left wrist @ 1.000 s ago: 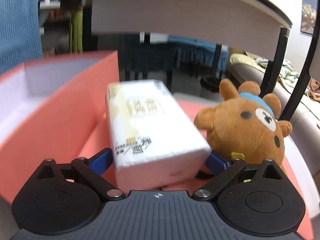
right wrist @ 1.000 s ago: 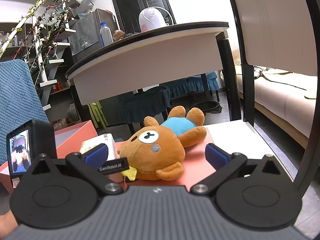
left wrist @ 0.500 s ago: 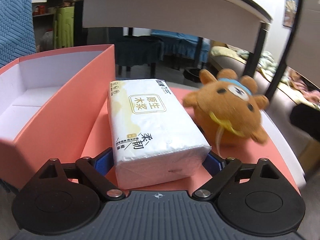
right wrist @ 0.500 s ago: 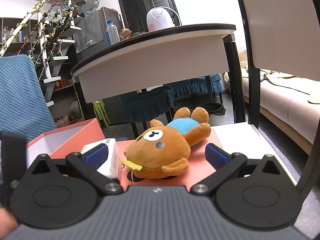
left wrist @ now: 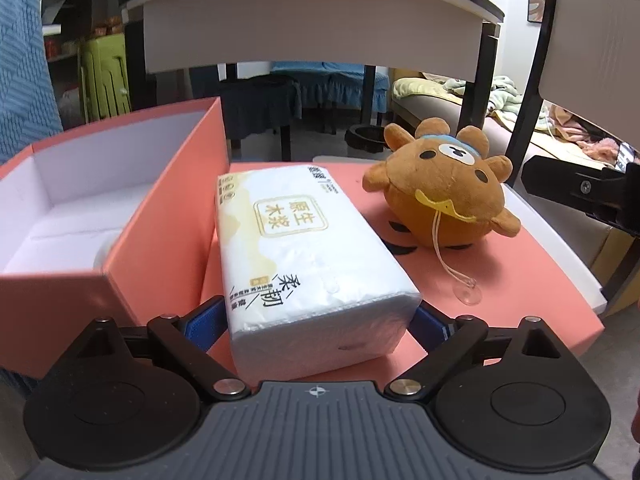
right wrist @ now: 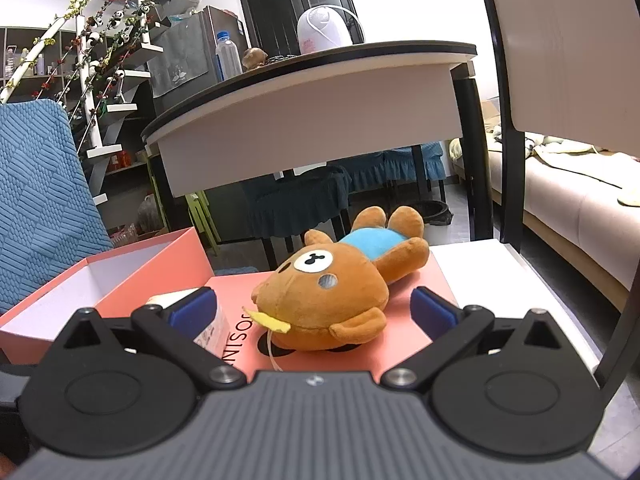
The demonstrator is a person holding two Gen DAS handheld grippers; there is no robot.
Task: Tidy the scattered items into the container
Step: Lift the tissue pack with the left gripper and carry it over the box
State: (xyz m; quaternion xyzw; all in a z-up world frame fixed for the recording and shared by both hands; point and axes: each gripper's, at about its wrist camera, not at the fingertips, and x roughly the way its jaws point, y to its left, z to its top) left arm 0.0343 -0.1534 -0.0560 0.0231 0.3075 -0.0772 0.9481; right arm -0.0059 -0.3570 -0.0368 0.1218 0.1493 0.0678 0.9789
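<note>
So the left claw [left wrist: 316, 322] has its blue pads on either side of the near end of the tissue pack [left wrist: 304, 256], right up against it, so it looks clamped on. The pack lies flat on a pink lid [left wrist: 520, 280], with its left side just beside the wall of the open pink box [left wrist: 168, 216]. White lining inside the box, and I can't tell whether anything's in it.

The teddy bear [right wrist: 332, 292] is lying on that same pink lid to the right of the pack, blue shirt, yellow tag and a cord with a suction cup [left wrist: 466, 294] trailing off its head. The right claw [right wrist: 312, 306] has its pads spread wide either side of the bear's head, not touching it. The lid sits on a white table [right wrist: 480, 272].
</note>
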